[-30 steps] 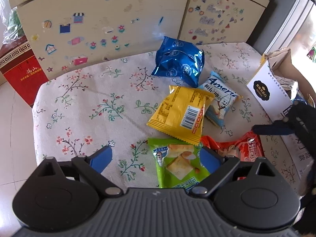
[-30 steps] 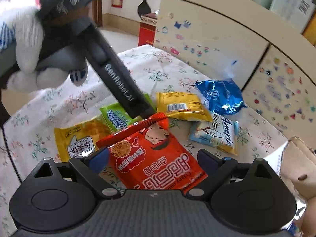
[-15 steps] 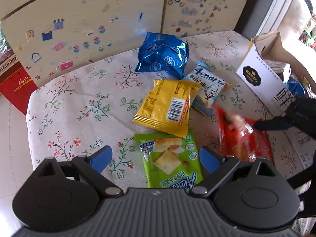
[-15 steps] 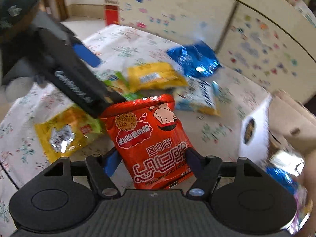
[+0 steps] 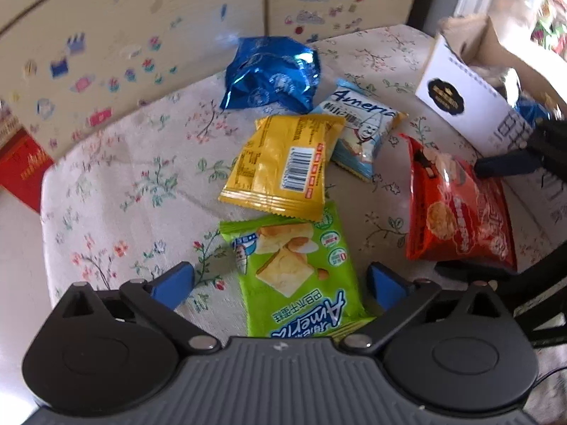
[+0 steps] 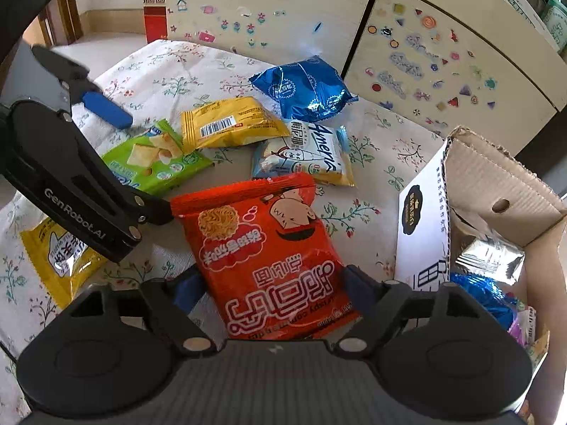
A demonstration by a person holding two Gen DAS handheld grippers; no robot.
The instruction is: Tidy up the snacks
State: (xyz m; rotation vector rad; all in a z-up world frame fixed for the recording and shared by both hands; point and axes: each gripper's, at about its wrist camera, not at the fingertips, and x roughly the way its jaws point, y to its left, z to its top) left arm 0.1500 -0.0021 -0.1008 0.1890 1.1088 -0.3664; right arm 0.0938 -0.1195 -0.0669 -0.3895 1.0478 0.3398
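A floral tablecloth (image 5: 117,191) covers the table, backed by stickered cabinets (image 6: 283,10). The left gripper (image 5: 280,283) hangs spread wide over the green pack (image 5: 297,265), reading "Ameri"; its lower edge is hidden. The right gripper (image 6: 269,283) clamps the red pack (image 6: 273,248), lifted beside the box (image 6: 421,226). A "GenRobot.AI" arm crosses left, half covering a yellow pack (image 6: 60,258).
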